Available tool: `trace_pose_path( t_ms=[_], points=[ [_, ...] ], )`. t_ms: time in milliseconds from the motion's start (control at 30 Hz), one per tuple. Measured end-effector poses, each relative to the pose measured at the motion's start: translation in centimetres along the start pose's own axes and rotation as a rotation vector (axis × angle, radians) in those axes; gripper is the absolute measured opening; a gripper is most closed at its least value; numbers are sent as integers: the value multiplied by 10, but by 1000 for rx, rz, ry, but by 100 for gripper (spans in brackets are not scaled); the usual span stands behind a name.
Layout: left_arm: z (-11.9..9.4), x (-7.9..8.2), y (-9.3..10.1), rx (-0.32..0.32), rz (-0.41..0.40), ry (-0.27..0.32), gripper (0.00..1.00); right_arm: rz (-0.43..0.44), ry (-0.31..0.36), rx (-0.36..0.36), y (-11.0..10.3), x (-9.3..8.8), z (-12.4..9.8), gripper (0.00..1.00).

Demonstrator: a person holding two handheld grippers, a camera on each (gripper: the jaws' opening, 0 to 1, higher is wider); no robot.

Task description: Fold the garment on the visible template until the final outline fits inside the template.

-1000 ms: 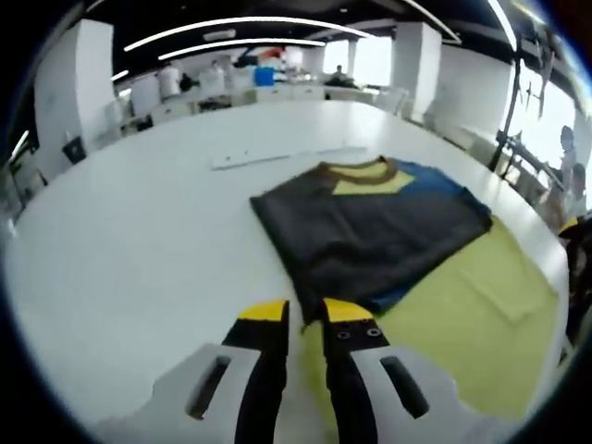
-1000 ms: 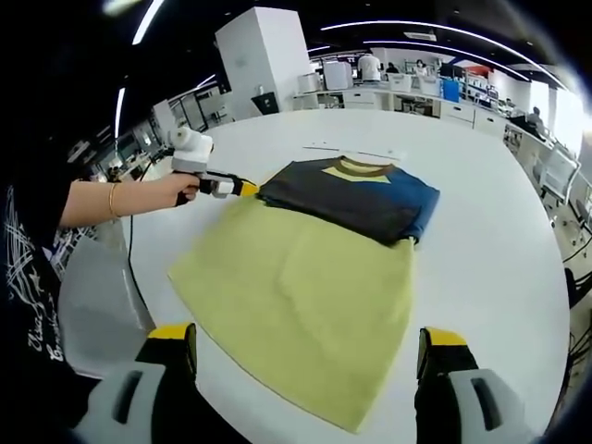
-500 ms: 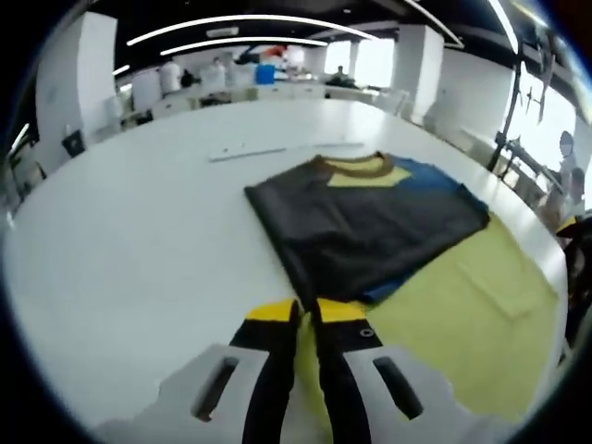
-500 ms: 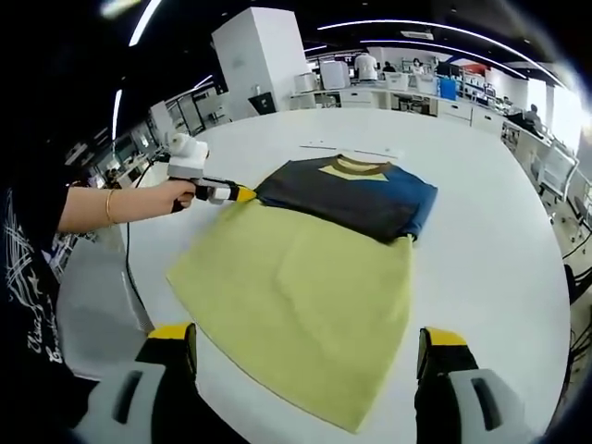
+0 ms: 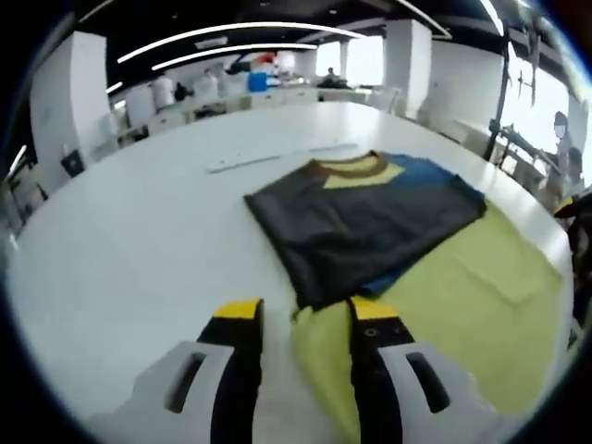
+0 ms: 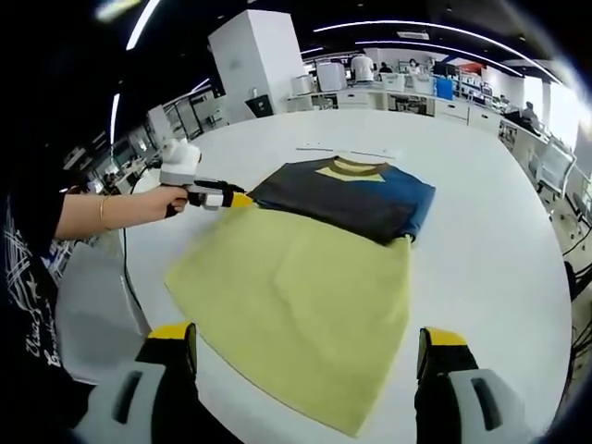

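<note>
Yellow template spread on white table, folded dark T-shirt lying across its far end, collar away. Left gripper fingers parted, astride template's near-left corner, shirt's corner just beyond. Right gripper fingers wide, empty, hovering at opposite table edge, farther off.
</note>
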State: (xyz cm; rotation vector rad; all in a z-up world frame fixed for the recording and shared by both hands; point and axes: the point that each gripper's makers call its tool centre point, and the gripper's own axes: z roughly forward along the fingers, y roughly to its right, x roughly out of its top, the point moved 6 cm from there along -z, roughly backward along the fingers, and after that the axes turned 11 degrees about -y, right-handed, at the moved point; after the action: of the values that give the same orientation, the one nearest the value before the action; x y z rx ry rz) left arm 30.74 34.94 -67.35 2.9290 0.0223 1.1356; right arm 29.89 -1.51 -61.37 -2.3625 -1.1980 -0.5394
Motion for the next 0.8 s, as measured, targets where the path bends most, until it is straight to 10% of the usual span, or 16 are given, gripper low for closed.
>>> trace_pose_path(
  t_ms=[200,800],
  points=[
    [-13,5,-1,-14,23,32,60,6,8,-13,4,2,-2,100],
    [-56,-26,11,-106,67,-26,84,50,36,-70,18,-9,-6,100]
  ],
)
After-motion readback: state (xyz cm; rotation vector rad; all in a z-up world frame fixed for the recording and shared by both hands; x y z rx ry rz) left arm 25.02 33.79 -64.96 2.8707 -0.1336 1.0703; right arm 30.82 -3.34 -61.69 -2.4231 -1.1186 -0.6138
